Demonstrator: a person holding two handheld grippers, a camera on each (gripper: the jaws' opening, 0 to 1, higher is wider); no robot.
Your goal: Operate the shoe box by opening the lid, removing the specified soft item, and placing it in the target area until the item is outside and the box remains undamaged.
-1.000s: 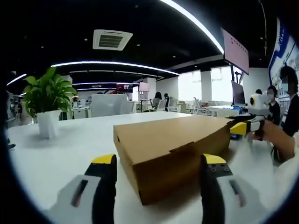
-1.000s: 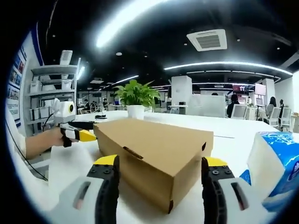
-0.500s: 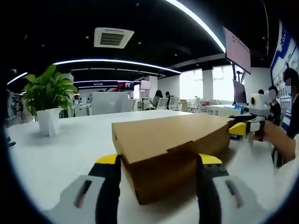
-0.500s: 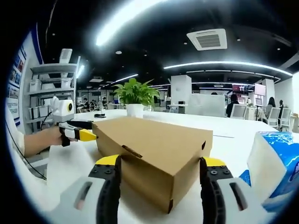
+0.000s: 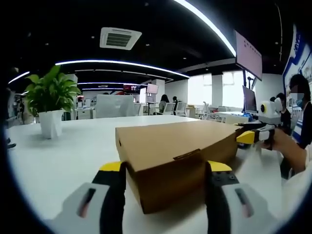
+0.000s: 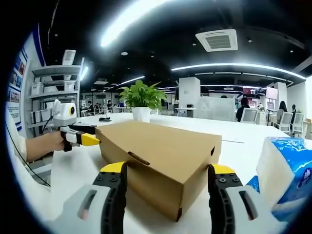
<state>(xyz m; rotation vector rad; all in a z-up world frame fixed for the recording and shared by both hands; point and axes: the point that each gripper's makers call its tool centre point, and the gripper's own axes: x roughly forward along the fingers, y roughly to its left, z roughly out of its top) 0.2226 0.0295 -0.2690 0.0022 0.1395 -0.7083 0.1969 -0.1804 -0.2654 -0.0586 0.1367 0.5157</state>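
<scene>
A wide white desk (image 5: pixel 73 151) sits in an open-plan office under a black ceiling with curving light strips (image 6: pixel 239 67) and a vent (image 5: pixel 120 38), a potted plant (image 5: pixel 48 100) toward its far edge, shelving (image 6: pixel 51 100) along one wall, bright windows (image 5: pixel 204 90) beyond.

Left gripper view: low over the white surface (image 5: pixel 58 161), facing one short end of the closed cardboard shoe box (image 5: pixel 175 156), close up; the right gripper (image 5: pixel 248 137) enters from the right beyond the box's far end.

Right gripper view: same low height, facing the box's (image 6: pixel 165 161) opposite end, equally close; the left gripper (image 6: pixel 87 140) enters from the left.

Shared: box, surface, potted plant (image 5: pixel 48 105) (image 6: pixel 142 100).
</scene>
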